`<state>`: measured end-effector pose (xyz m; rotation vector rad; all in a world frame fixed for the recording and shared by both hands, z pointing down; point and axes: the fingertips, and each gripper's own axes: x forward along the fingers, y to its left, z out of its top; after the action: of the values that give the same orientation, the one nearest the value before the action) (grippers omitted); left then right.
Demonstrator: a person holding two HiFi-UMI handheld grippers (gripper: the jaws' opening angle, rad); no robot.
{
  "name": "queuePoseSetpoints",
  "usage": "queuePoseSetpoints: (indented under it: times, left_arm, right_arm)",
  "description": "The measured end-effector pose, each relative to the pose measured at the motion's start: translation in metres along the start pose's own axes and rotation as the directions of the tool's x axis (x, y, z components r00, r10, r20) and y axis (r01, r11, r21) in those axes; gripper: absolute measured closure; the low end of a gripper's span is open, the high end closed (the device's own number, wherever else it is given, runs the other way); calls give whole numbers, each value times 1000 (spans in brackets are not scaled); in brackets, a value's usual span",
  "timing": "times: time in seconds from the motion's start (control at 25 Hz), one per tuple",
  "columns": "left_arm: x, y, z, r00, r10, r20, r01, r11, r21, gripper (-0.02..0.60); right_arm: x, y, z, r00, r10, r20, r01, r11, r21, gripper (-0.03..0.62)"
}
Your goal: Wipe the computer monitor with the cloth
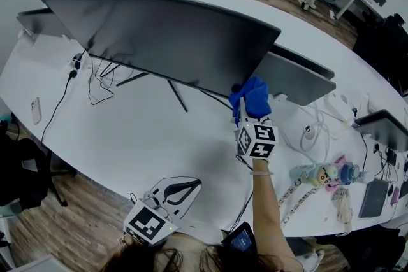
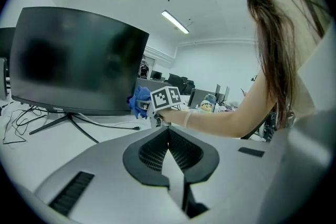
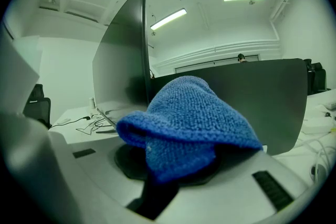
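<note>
A wide curved monitor [image 1: 166, 35] stands on the white table [image 1: 127, 137], its dark screen [image 2: 73, 60] facing me. The blue cloth [image 1: 253, 96] is bunched in my right gripper [image 1: 245, 113], which is shut on it. It is held at the screen's lower right corner. In the right gripper view the cloth [image 3: 189, 123] drapes over the jaws and hides them, with the monitor's edge [image 3: 128, 55] just to the left. My left gripper [image 1: 195, 183] hangs low near my body, away from the monitor. Its jaws meet with nothing between them [image 2: 168, 134].
A second monitor [image 1: 299, 76] stands back-to-back behind the first. Cables [image 1: 102, 79] trail under the stand [image 1: 175, 93]. A phone [image 1: 36, 110] lies at the left edge. Toys and a bottle [image 1: 322, 174], cords and a tablet [image 1: 374, 197] crowd the right side.
</note>
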<state>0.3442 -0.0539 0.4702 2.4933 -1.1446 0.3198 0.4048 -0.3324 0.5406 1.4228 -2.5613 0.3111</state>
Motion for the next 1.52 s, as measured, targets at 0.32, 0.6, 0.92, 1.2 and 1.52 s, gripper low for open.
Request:
queuePoseSetpoints:
  times: [0.32,0.6,0.92,1.2,1.52]
  left_arm:
    - [-5,3,3,1000,1,-2,-1,1000,18,572]
    - [-7,5,3,1000,-16,-10,16,999,30,572]
    - [-10,11,4,1000,-24,-16,25,999,32,572]
    - [-15,15,4,999,-39,-18,40,998,41,572]
    - [-20,20,4,998,-50,-29,52,998,45,572]
  right_arm:
    - [4,0,-24,997,-22,-70,21,1000,-16,508]
    - [8,0,-39,994,-31,-103,32,999,6,508]
    - [10,-2,-54,989,-44,-141,51,998,46,508]
    - [12,1,-69,980,-42,-197,65,992,110,508]
    - [17,6,-85,967,-29,-251,67,987,143,508]
